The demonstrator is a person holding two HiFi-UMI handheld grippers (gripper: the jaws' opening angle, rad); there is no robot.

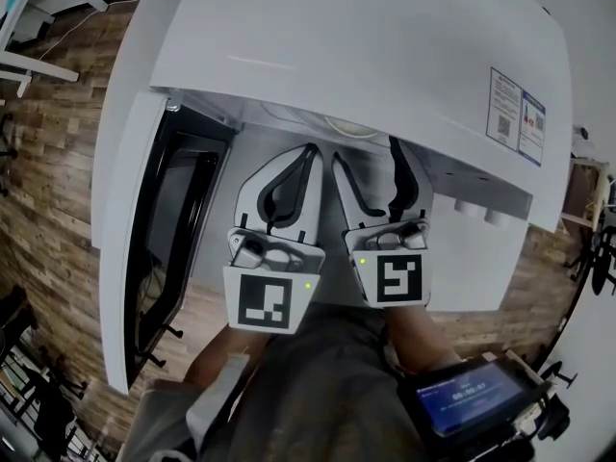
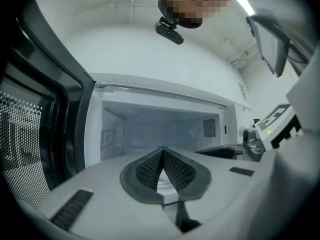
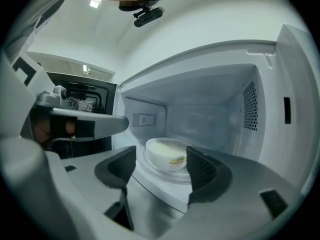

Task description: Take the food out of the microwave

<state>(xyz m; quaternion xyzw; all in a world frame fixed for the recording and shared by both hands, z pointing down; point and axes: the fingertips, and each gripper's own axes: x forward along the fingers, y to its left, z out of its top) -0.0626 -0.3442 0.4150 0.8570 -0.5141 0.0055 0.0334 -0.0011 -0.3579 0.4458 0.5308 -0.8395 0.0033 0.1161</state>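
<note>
Here, with the white bowl of food (image 3: 167,153) seated on the glass turntable (image 3: 150,176) inside the open microwave (image 3: 220,99), the right gripper (image 3: 160,166), jaws parted and empty, is best eased in level until the rim is straddled, while the left gripper (image 2: 162,150) is clenched on nothing.

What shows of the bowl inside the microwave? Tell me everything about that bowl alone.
The bowl is round, pale cream-white and smooth, perhaps ceramic or plastic, with a thin yellowish streak on its near side. It stands upright on the round glass turntable in the middle of the open microwave. Its contents look pale; what they are cannot be told. Only the turntable touches it: the right claw is open and stops short of it.
</note>
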